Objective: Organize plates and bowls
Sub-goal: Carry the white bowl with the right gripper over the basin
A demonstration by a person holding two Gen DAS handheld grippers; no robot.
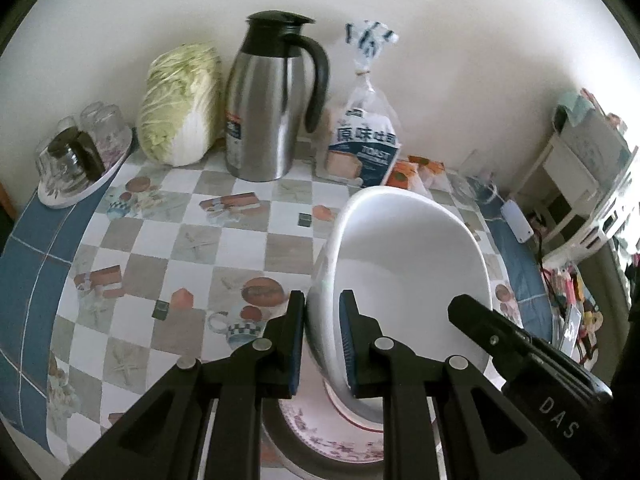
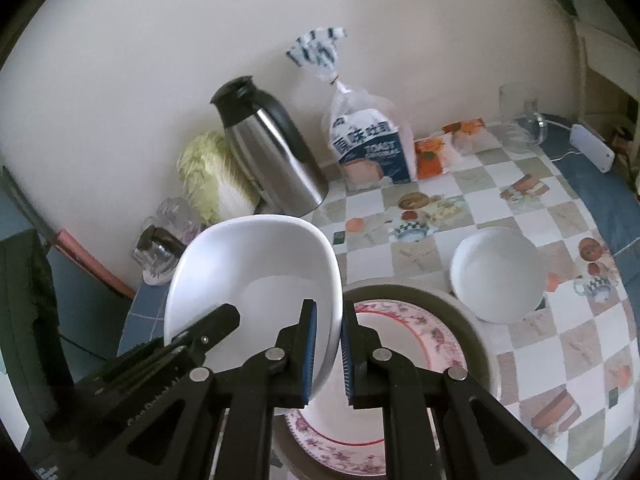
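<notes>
Left wrist view: the checkered tabletop [image 1: 192,240] lies bare between the gripper and the back wall, where a napa cabbage [image 1: 180,108], a steel thermos jug [image 1: 272,104] and a bread bag [image 1: 366,136] stand in a row. The tabletop's blue border curves down the left side. The left gripper [image 1: 322,344] is clamped on the near left rim of a large white bowl [image 1: 404,264], one finger outside the wall and one inside. The bowl hangs tilted above a floral plate [image 1: 332,436].

Right wrist view: the right gripper [image 2: 328,352] is clamped on the bowl's opposite rim, with the left gripper's finger entering from the lower left. Below lies the floral plate, set inside a wider grey plate [image 2: 452,308]. A small white bowl [image 2: 498,276] sits just beyond the grey rim, with open tabletop around it.
</notes>
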